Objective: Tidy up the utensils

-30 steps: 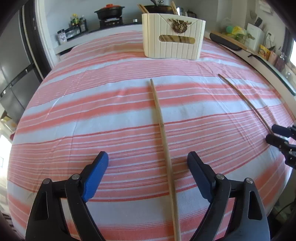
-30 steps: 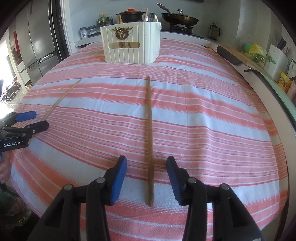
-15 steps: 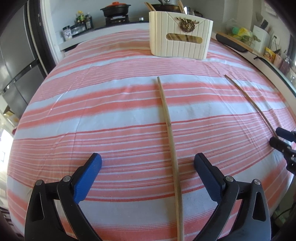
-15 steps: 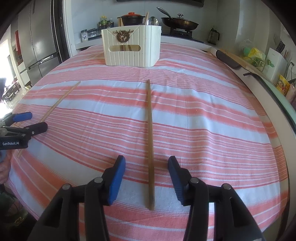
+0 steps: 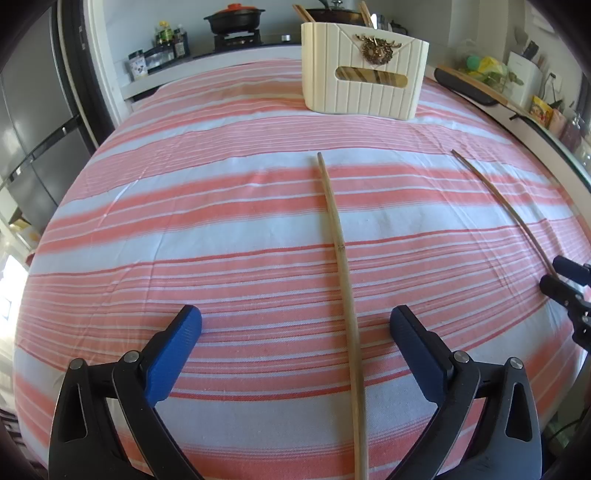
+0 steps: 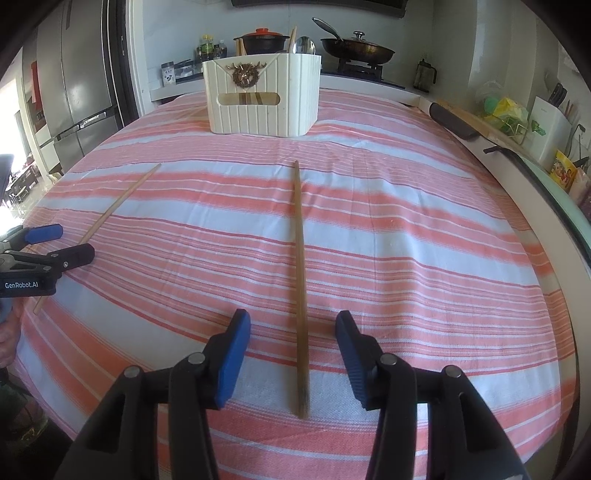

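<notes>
cream caddy (image 6: 258, 107) on striped cloth (image 6: 406, 229), chopsticks (image 6: 292, 35) and spoon (image 6: 304, 44) inside

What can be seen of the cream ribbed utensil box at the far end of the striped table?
The cream ribbed utensil box looks like plastic, with vertical grooves on its walls and rounded corners. Its front bears a bronze-coloured antlered emblem above a slot-shaped handle cutout, through which brown wood shows. It stands upright on the red-and-white striped tablecloth. Wooden sticks and a metal spoon rise above its rim. Neither gripper touches it.
</notes>
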Tool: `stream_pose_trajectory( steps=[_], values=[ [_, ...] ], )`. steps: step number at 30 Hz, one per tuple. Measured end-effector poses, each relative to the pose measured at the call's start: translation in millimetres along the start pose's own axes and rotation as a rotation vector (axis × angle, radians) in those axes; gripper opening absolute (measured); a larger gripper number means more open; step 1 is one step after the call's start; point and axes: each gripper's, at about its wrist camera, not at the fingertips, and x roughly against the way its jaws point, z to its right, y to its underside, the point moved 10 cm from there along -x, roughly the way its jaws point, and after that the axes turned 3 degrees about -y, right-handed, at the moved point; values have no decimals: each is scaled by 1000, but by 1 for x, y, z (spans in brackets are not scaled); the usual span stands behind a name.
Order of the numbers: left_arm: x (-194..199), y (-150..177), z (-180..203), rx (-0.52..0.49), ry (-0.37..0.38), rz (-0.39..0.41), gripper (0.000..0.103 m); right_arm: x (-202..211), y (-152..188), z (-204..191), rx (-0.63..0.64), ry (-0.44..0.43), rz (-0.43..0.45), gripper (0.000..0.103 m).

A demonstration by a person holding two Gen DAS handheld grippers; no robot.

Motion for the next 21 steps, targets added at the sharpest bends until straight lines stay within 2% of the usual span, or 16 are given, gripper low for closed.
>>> stream_pose_trajectory(
  steps=[16,21],
  values=[
    [0,0,-1,2,2,-1,102,1,1,-1,0,9,17,49],
    [-1,0,-1,1,12,-6,102,0,0,-1,-2,1,-7,49]
  ],
)
